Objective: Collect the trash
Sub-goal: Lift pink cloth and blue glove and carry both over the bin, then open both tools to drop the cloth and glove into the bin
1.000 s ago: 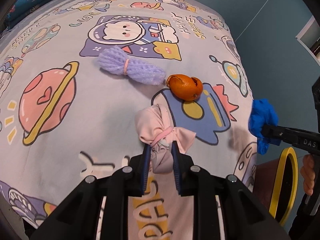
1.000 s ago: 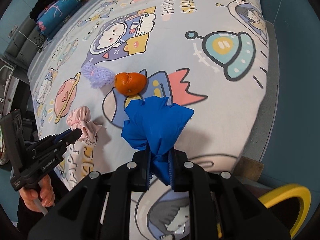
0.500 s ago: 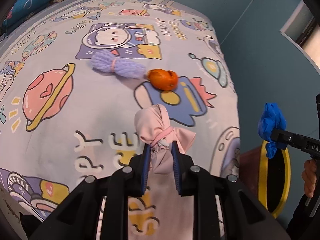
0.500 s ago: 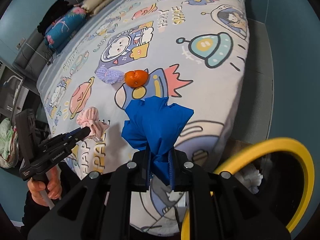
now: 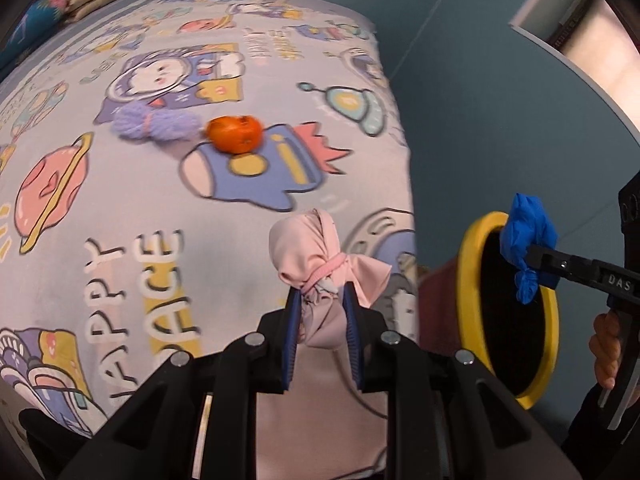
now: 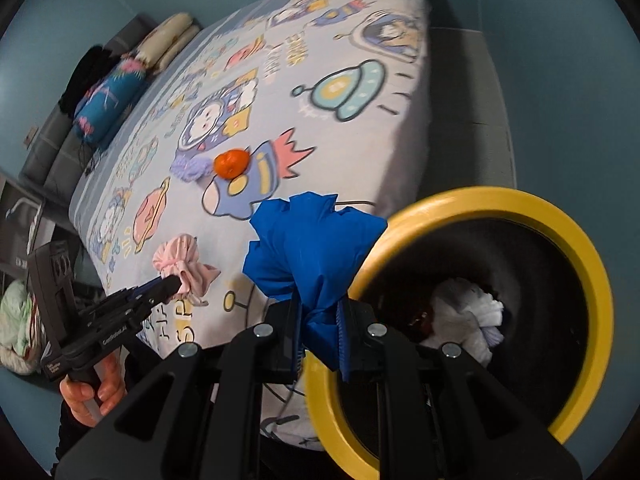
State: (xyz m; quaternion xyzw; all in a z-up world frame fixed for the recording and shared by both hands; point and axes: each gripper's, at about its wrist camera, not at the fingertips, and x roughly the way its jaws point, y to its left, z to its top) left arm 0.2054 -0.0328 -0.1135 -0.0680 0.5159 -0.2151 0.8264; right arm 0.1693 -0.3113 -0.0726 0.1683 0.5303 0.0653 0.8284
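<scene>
My left gripper is shut on a pink knotted bag, held above the near edge of the bed. The same pink bag shows at the left gripper's tip in the right wrist view. My right gripper is shut on a blue crumpled bag, which hangs at the rim of the yellow-rimmed bin. In the left wrist view that blue bag sits over the bin's opening. An orange and a purple mesh bundle lie on the bed.
The bed with a cartoon space sheet fills the left. The bin stands on the floor beside its near corner and holds white crumpled trash. Pillows lie at the far end. Teal walls surround the bed.
Both grippers have swung away from the middle of the bed toward the bin with their bags. The bin's opening has come into full view under the right gripper.
</scene>
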